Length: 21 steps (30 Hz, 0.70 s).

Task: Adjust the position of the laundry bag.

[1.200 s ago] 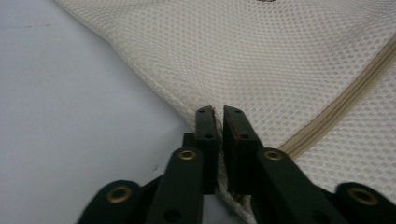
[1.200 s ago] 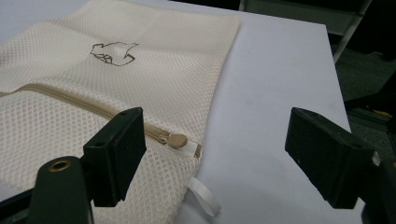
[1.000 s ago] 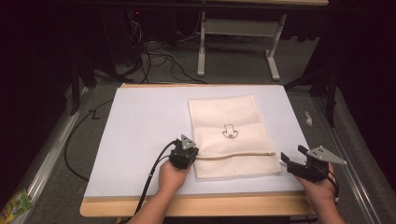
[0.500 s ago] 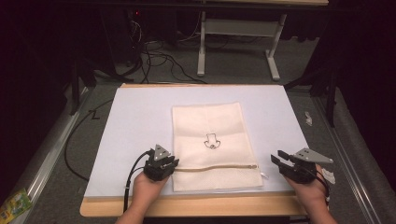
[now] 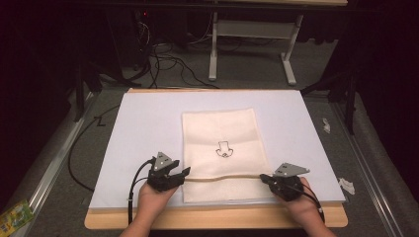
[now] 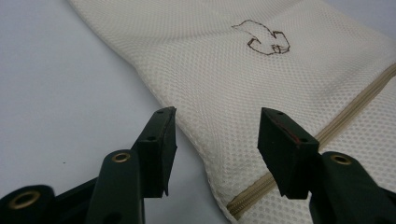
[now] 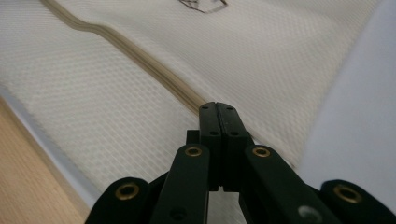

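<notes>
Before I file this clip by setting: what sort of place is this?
Probably a lab or workshop recording station, not a home. A wooden table under a white mat holds one mesh zip bag; cables trail over grey carpet by a desk frame in a dark room.

- I see a cream mesh bag point(image 5: 221, 140) with a tan zip point(image 5: 227, 177) and a dark stitched motif point(image 5: 224, 149).
- My tabletop point(image 5: 143, 123) is pale lilac, edged in wood.
- My fingers point(image 6: 161, 140) are black.

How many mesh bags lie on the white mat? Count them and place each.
1. The mesh bag lies flat on the white mat, centred near its front edge, with its zipper running between the left gripper and the right gripper.
</notes>
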Each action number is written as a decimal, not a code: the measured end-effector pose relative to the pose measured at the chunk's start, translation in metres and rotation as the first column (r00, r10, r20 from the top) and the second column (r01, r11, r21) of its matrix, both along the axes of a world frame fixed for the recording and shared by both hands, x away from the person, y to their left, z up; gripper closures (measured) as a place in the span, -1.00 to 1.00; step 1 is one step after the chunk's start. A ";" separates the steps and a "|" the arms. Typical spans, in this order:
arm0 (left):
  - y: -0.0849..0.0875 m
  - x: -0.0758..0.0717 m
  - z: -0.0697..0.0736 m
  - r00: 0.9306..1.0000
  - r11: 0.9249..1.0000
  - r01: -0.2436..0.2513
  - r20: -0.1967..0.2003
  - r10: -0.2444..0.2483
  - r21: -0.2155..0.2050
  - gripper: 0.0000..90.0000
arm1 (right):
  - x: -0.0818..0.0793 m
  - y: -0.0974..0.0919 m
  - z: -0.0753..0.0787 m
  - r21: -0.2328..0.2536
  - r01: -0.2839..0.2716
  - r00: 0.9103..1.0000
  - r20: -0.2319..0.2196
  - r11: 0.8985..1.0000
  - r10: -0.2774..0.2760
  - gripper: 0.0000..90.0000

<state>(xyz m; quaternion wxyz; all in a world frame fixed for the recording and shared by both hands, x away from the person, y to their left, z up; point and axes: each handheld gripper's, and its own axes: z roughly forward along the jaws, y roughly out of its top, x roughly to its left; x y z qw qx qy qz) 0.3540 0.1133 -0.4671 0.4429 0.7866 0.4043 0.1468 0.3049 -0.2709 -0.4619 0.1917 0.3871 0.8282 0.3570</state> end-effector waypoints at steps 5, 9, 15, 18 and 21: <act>-0.007 0.001 -0.004 1.000 0.999 0.001 0.008 -0.002 0.034 0.03 | 0.014 -0.015 0.003 0.019 0.149 0.988 0.029 0.989 -0.149 0.98; -0.011 0.003 -0.007 1.000 0.997 -0.006 0.013 0.005 0.072 0.02 | 0.019 -0.031 -0.003 0.051 0.210 0.978 -0.016 0.976 -0.210 0.84; -0.014 0.004 -0.008 1.000 0.997 -0.003 0.008 0.003 0.077 0.02 | 0.028 -0.031 -0.011 0.098 0.217 0.974 -0.093 0.971 -0.208 0.44; -0.018 0.003 -0.008 1.000 0.996 0.002 0.018 -0.004 0.085 0.02 | 0.029 -0.027 -0.014 0.069 0.194 0.977 -0.100 0.979 -0.186 0.73; -0.019 0.002 -0.007 0.999 0.995 0.010 0.032 -0.013 0.096 0.02 | 0.023 -0.025 -0.011 0.021 0.166 0.983 -0.081 0.986 -0.164 0.94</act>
